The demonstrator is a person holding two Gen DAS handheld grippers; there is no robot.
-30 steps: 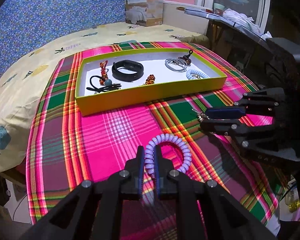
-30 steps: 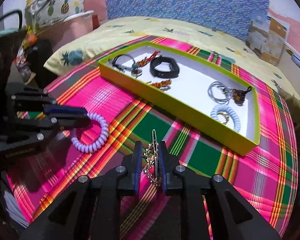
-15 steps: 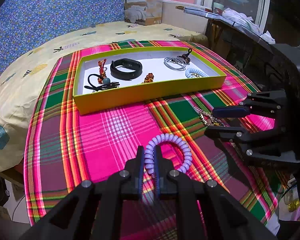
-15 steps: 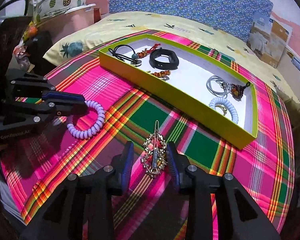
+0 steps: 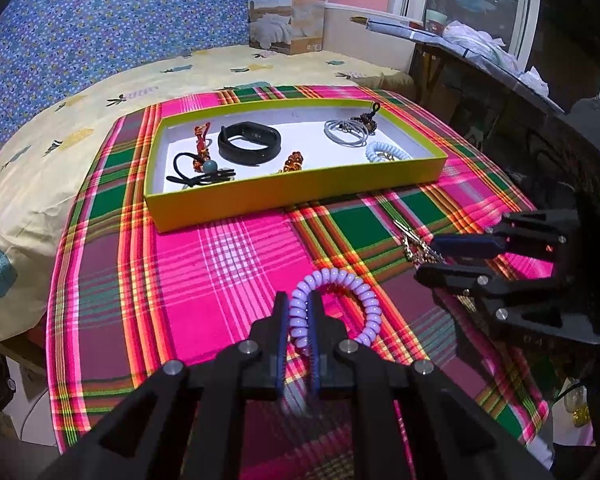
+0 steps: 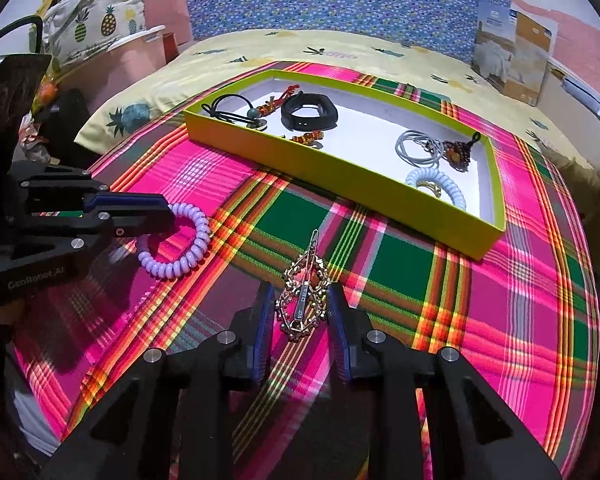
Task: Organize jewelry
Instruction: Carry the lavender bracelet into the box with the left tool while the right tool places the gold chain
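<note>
My left gripper (image 5: 299,300) is shut on a lilac spiral hair tie (image 5: 346,298), held just over the plaid cloth; it also shows in the right wrist view (image 6: 182,240). My right gripper (image 6: 301,294) is open, its fingers on either side of a gold chain hair clip (image 6: 303,302) lying on the cloth. The clip also shows in the left wrist view (image 5: 416,246). The yellow-green tray (image 5: 300,192) beyond holds a black band (image 5: 249,143), black hair ties (image 5: 198,172), a grey cord (image 5: 346,132) and a pale blue spiral tie (image 5: 386,152).
The plaid cloth (image 5: 220,260) covers a round surface on a pineapple-print bed. A cardboard box (image 5: 286,16) stands at the back. A dark table (image 5: 500,64) stands at the right. A pineapple pillow (image 6: 96,28) lies at the left in the right wrist view.
My right gripper has opened and let go of the gold clip, which now lies on the cloth. My left gripper still holds the lilac tie, barely moved.
</note>
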